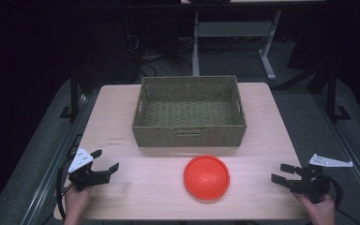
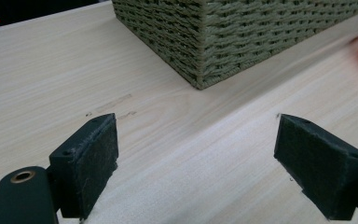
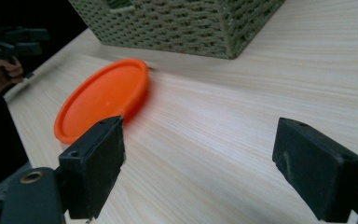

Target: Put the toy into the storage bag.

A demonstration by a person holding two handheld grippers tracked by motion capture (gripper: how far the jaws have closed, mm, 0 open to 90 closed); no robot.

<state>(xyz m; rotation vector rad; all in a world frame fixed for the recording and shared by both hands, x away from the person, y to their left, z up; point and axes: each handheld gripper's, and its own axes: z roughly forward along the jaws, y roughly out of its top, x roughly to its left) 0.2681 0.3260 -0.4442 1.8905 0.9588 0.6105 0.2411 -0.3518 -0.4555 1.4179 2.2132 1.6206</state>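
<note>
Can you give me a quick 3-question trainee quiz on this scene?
1. True or false: the orange disc lies inside the wicker basket.
2. Which claw is nearer the disc: A left claw, B right claw?
3. Fill in: both claws are ____, with nothing between the jaws.

Key:
1. False; it lies on the table, in front of the basket.
2. B, going by the high view.
3. open

1. The left tool (image 1: 107, 160) is black, with a grey three-cornered plate on top and a black cable trailing from it.
2. The right tool (image 1: 279, 172) is black too, with a matching grey plate.
3. Each jaw is a blocky black pad with a felt-like face and small screw holes.
4. A brass-coloured eyelet sits at the jaw base.
</note>
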